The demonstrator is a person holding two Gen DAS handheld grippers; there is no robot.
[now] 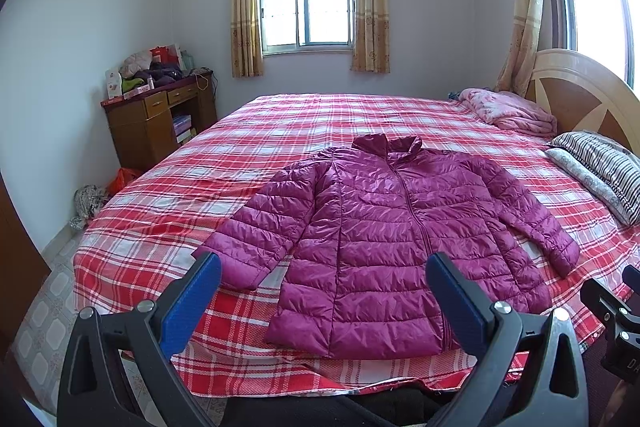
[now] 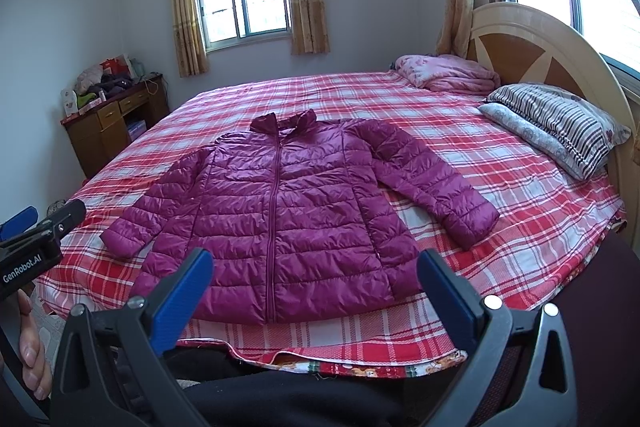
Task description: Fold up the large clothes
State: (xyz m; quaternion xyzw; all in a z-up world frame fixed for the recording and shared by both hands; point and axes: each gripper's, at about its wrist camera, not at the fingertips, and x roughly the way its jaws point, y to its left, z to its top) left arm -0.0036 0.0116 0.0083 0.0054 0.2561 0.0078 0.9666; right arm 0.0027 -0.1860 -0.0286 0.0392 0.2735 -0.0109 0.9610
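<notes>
A magenta quilted puffer jacket (image 1: 384, 235) lies flat and zipped on the red plaid bed sheet (image 1: 280, 131), collar away from me, both sleeves spread out to the sides. It also shows in the right wrist view (image 2: 288, 211). My left gripper (image 1: 322, 267) is open and empty, held above the near bed edge in front of the jacket's hem. My right gripper (image 2: 314, 261) is open and empty, also in front of the hem. The right gripper's body shows at the right edge of the left wrist view (image 1: 616, 311); the left gripper's body shows at the left of the right wrist view (image 2: 36, 239).
A folded pink blanket (image 2: 448, 73) and striped pillows (image 2: 560, 131) lie by the wooden headboard (image 2: 532, 39) on the right. A cluttered wooden desk (image 1: 160, 115) stands at the far left. Bags (image 1: 104, 191) lie on the tiled floor left of the bed.
</notes>
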